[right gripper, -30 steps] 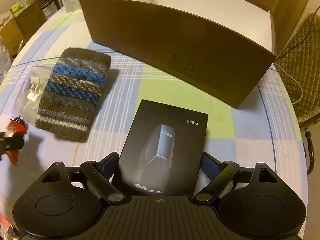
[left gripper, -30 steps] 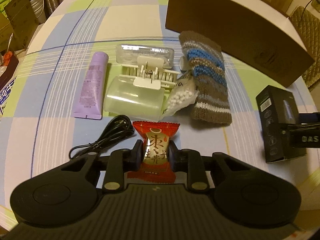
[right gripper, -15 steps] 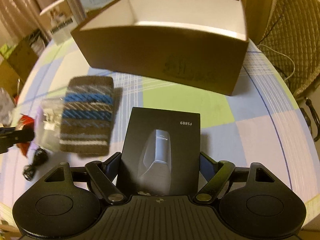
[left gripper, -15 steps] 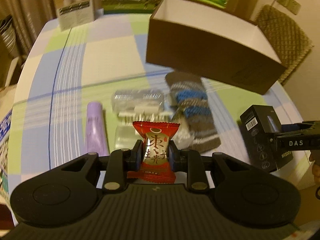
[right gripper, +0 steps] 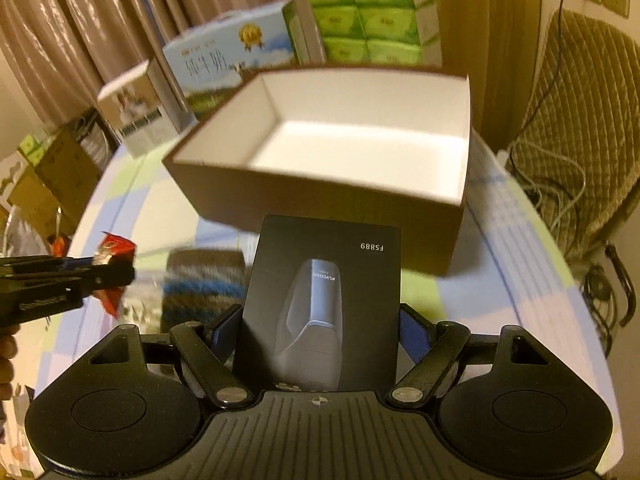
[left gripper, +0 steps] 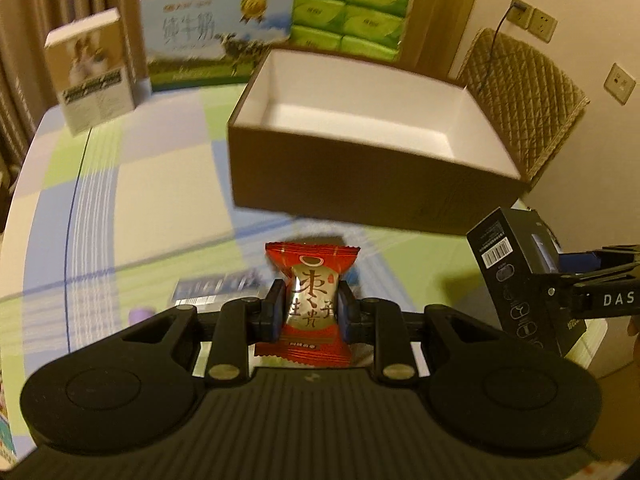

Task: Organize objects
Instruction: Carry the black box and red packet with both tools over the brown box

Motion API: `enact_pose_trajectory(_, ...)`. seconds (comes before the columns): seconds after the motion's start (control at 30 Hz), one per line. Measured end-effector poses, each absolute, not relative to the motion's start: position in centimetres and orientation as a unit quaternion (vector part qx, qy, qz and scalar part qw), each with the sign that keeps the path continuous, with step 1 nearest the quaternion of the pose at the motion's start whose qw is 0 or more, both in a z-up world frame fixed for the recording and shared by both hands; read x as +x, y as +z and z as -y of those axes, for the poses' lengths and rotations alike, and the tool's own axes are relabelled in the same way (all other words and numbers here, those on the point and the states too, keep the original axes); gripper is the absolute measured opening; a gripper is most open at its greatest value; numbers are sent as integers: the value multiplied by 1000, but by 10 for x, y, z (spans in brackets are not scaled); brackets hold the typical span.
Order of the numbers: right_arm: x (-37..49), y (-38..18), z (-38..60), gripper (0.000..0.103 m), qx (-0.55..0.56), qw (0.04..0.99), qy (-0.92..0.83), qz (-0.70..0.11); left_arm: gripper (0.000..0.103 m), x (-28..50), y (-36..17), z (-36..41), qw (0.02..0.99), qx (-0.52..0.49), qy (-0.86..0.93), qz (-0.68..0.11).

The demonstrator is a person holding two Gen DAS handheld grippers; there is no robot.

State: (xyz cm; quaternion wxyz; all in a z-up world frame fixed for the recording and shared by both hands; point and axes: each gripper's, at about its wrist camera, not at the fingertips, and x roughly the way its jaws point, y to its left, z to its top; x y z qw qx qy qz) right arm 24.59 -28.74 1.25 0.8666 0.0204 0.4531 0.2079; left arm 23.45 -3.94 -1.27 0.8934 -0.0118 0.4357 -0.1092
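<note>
My left gripper (left gripper: 312,312) sits low in the middle of its own frame, jaws pinched close, blue pads (left gripper: 276,312) pressing both flanks of the red sweet wrapper (left gripper: 312,280), which stands upright between them. In the right wrist view it pokes in from the left edge. My right gripper (right gripper: 320,330) fills the bottom of its frame, jaws set wide, blue pads (right gripper: 224,330) flat against both side edges of the black carton (right gripper: 328,276). In the left wrist view it reaches in from the right edge, carton gripped.
</note>
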Motion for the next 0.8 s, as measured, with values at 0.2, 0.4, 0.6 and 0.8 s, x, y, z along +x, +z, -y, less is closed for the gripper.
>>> enact_pose_trajectory(0.2,268,34,292,77,28,875,222,-429,21,260,4,62,903,-4,-117,-414)
enact_pose_trajectory(0.4,299,54,296,77,39,883,233,-405,21,292,21,81,911,-4,-119,-394)
enact_pose_trajectory(0.6,345,64,293,77,55,893,224,-387,21,332,35,97,918,-5,-120,-379)
enact_pose_trajectory(0.8,394,52,290,77,70,895,195,-396,21,376,37,110,916,-2,-117,-383)
